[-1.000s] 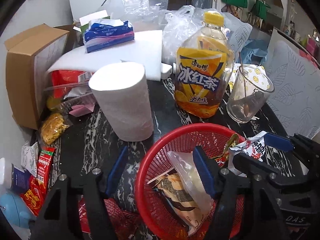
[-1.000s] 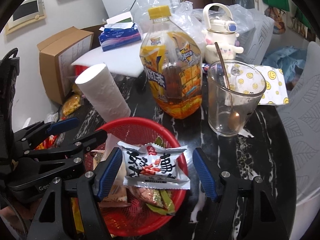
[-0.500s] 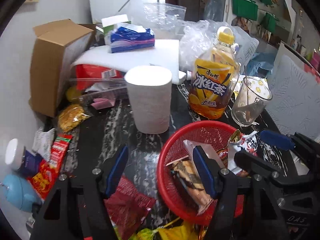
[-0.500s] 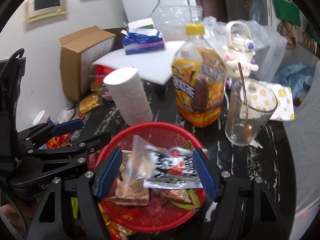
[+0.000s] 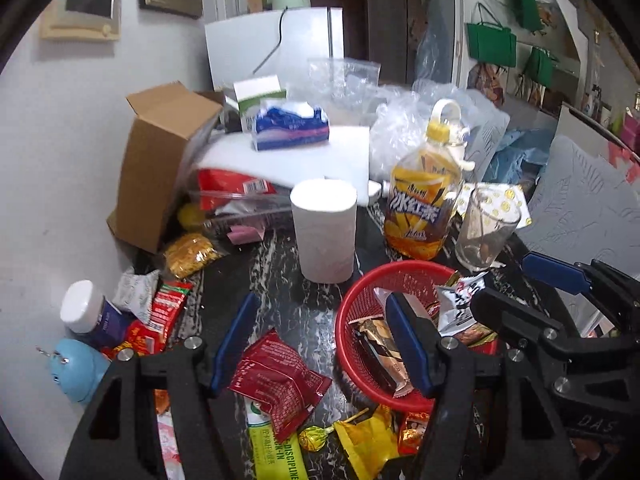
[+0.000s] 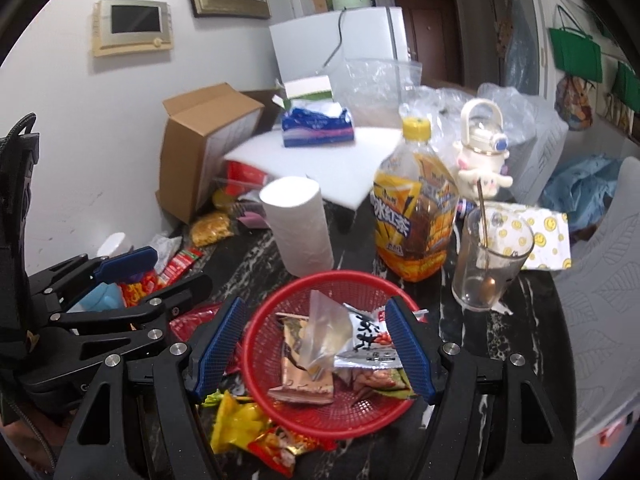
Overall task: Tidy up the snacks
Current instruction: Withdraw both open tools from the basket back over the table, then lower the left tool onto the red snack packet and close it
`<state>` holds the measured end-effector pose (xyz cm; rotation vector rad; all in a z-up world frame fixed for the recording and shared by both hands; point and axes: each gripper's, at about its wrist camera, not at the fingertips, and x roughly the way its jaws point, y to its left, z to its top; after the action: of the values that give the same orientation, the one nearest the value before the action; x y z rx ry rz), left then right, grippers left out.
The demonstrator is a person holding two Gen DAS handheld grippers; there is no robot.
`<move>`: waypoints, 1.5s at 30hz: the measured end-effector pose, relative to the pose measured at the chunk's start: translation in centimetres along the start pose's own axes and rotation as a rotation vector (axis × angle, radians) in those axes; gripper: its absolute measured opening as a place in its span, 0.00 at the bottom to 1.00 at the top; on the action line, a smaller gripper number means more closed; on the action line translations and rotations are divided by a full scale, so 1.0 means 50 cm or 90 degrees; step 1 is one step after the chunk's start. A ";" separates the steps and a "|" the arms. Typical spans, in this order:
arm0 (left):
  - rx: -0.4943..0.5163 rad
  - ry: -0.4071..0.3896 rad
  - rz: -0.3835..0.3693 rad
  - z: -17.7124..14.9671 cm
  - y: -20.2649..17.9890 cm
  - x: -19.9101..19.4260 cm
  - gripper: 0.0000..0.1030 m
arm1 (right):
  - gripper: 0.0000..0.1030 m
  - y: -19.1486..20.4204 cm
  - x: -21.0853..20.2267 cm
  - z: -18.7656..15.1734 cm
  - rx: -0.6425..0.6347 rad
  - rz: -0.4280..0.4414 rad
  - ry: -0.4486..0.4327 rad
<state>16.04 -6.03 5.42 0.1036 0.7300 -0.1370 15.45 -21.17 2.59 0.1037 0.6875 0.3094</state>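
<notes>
Right jaws [image 6: 312,344]: standing apart with nothing between the pads, hanging above the red basket [image 6: 272,412]; the black-and-white packet [image 6: 370,342] that sat between them a second ago now lies inside, on the right of the pile
Left jaws [image 5: 320,344]: also apart and empty, over the dark table [image 5: 280,280] just left of the basket, with the dark red packet [image 5: 276,380] below them
What changed: both of my hands have drawn up and back (the basket looks smaller and lower in both views than it did), so more of the clutter shows
Meaning: I judge the last drop is finished and I am free to pick again
Basket contents: a clear bag [image 6: 324,332], a brown wrapper [image 6: 304,376] and the packet, loosely heaped
Still loose on the table: the dark red packet, a yellow wrapper [image 5: 366,440] and gold sweet [image 5: 314,438] in front of the basket, red sachets [image 5: 164,312] at the left edge
Likely next: the dark red packet, nearest my left jaws
Risk: the paper roll [image 5: 324,232] and glass [image 5: 486,232] stand close behind the basket
</notes>
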 end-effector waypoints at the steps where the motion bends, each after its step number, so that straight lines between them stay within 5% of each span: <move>1: 0.002 -0.007 0.000 0.001 0.000 -0.013 0.64 | 0.71 0.004 -0.009 0.001 -0.001 -0.001 -0.006; 17: 0.007 -0.102 0.037 -0.033 0.019 -0.179 0.64 | 0.80 0.057 -0.141 -0.013 -0.018 -0.079 -0.072; 27: 0.012 -0.103 0.020 -0.106 0.030 -0.227 0.64 | 0.85 0.087 -0.204 -0.079 -0.022 -0.094 -0.100; 37: 0.021 -0.049 0.015 -0.219 0.033 -0.208 0.64 | 0.86 0.121 -0.171 -0.181 -0.056 -0.083 -0.042; 45: -0.036 -0.002 0.005 -0.305 0.064 -0.168 0.64 | 0.86 0.128 -0.110 -0.267 -0.047 -0.041 0.041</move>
<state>0.36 0.05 -0.11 0.0530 0.7302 -0.1088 1.34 -16.89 -3.12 0.0011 0.7401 0.2771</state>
